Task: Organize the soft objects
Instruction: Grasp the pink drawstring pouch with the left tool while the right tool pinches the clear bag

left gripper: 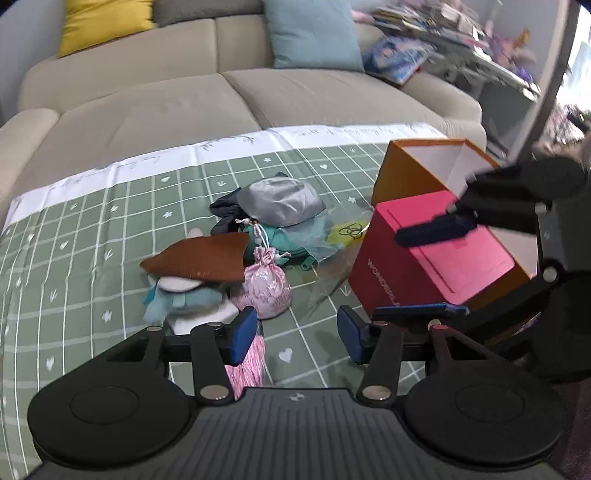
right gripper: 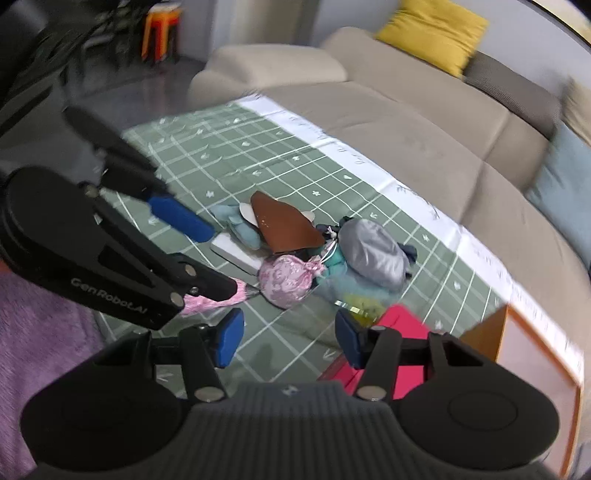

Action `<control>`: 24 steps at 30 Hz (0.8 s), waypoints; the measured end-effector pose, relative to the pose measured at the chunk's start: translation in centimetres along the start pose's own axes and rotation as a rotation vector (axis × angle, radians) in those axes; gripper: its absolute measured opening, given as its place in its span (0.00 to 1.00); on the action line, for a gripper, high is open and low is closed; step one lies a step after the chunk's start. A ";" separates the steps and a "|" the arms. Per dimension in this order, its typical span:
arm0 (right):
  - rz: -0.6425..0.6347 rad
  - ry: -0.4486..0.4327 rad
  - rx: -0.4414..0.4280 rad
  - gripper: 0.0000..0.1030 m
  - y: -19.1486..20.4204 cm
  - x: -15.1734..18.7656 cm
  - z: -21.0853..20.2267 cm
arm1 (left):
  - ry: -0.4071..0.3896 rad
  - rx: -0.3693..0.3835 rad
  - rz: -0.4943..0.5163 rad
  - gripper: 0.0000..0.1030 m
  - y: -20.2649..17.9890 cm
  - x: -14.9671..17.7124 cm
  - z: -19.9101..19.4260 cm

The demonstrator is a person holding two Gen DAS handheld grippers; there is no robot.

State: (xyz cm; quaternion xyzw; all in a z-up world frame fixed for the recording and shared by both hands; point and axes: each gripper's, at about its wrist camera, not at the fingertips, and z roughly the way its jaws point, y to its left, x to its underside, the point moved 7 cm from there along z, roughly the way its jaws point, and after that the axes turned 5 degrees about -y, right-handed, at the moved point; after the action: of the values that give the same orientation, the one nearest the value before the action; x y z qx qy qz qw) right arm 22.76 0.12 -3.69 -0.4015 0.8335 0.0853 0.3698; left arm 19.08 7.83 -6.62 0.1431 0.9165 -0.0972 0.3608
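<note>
A heap of soft things lies on the green checked cloth point(left gripper: 92, 236): a pink drawstring pouch point(left gripper: 264, 286), a brown leather piece point(left gripper: 199, 258), a grey pouch point(left gripper: 280, 201), teal fabric point(left gripper: 295, 240) and a light blue plush point(left gripper: 184, 299). My left gripper point(left gripper: 297, 338) is open and empty just before the pink pouch. My right gripper point(right gripper: 288, 339) is open and empty, hovering near the pink box point(right gripper: 373, 354). The heap also shows in the right wrist view, with the pink pouch point(right gripper: 284, 282) nearest. The right gripper shows in the left view point(left gripper: 439, 269) over the box.
An open orange box with a pink inner tray point(left gripper: 436, 254) stands right of the heap. A beige sofa point(left gripper: 147, 110) with a yellow cushion point(left gripper: 103, 22) and a blue cushion point(left gripper: 314, 33) lies behind. A clear plastic bag point(left gripper: 347, 236) lies by the box.
</note>
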 end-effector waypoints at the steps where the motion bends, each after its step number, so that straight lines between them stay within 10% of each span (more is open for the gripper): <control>1: -0.027 0.011 -0.006 0.52 -0.2 -0.2 0.4 | 0.009 0.006 0.015 0.58 0.1 -0.2 0.5; 14: -0.386 0.204 -0.128 0.59 -2.4 -0.4 6.2 | 0.138 0.178 0.278 0.65 1.5 -2.3 7.8; 24: -0.380 0.293 -0.223 0.63 -3.6 -0.1 9.1 | 0.283 0.232 0.349 0.66 1.9 -2.3 13.4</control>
State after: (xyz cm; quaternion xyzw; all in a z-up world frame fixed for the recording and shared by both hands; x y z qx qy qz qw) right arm 30.48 1.80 -9.52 -0.5971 0.7733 0.0467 0.2082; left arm 29.77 5.46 -14.85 0.3518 0.9020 -0.1171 0.2212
